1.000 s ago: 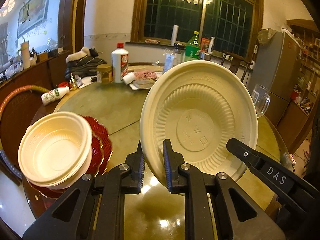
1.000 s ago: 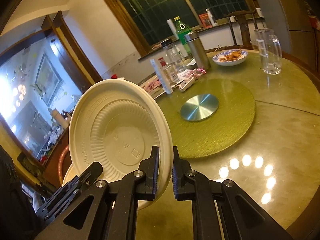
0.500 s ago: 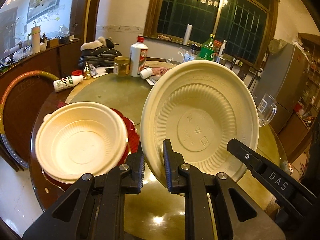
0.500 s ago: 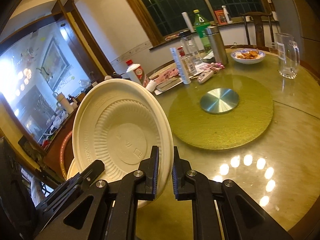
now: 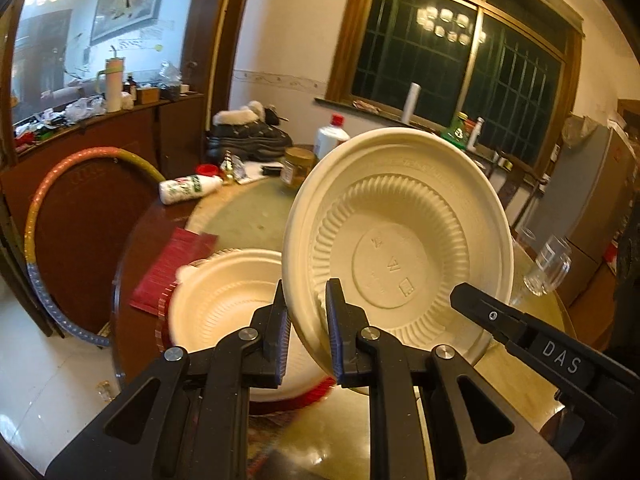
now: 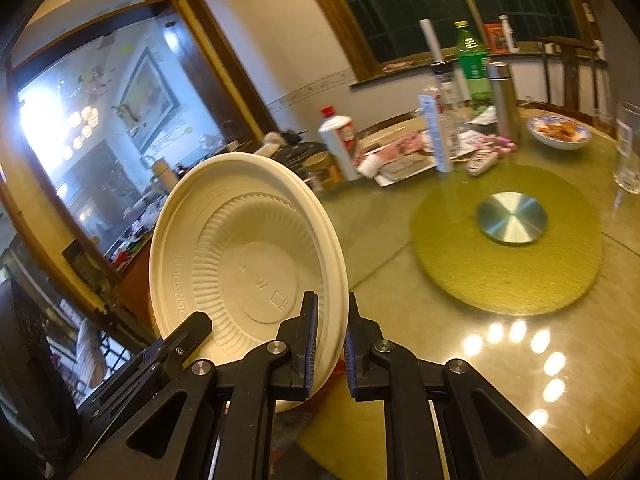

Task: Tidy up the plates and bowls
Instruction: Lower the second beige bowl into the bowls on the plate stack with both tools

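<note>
You've swung the round cream paper plate (image 5: 396, 248) over the cream bowl stack (image 5: 224, 304); your left claw (image 5: 306, 332) and right claw (image 6: 330, 344) pinch its rim.

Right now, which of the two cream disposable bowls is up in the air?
The cream ribbed bowl tilted on edge, its rim pinched by both the left gripper and right gripper. The other cream bowl sits upright on red plates.

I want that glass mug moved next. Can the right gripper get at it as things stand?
Probably not: the right gripper is shut on the cream plate; the glass mug stands unobstructed.
</note>
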`<state>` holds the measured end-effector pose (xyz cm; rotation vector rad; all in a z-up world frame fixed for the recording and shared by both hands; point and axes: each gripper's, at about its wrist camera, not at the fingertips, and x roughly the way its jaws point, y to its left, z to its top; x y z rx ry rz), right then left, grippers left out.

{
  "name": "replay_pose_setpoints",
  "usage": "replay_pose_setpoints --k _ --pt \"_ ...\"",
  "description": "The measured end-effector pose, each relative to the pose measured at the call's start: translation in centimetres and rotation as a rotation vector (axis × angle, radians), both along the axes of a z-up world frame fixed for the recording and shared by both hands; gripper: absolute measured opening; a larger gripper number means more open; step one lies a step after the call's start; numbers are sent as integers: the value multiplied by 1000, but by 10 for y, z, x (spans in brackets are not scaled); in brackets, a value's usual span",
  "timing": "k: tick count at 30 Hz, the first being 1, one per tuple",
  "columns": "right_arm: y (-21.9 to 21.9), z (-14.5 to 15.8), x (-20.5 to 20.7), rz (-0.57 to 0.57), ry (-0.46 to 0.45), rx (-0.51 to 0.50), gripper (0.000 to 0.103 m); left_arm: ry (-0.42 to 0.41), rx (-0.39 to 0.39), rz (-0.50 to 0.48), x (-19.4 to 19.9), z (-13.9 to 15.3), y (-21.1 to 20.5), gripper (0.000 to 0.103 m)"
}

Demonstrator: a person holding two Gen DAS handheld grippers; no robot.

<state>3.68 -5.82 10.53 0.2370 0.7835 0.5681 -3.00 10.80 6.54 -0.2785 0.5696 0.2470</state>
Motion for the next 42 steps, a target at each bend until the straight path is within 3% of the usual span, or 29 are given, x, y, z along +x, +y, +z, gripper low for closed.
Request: replay_pose_setpoints --k 14,23,42 --pt "71 -3 0 150 62 -27 12 22 -13 119 -20 -8 47 15" --pt "81 -28 1 160 141 -71 12 85 -47 116 -16 -29 52 15" --pt "96 -26 8 178 173 -178 15 163 -70 36 -3 -26 66 16"
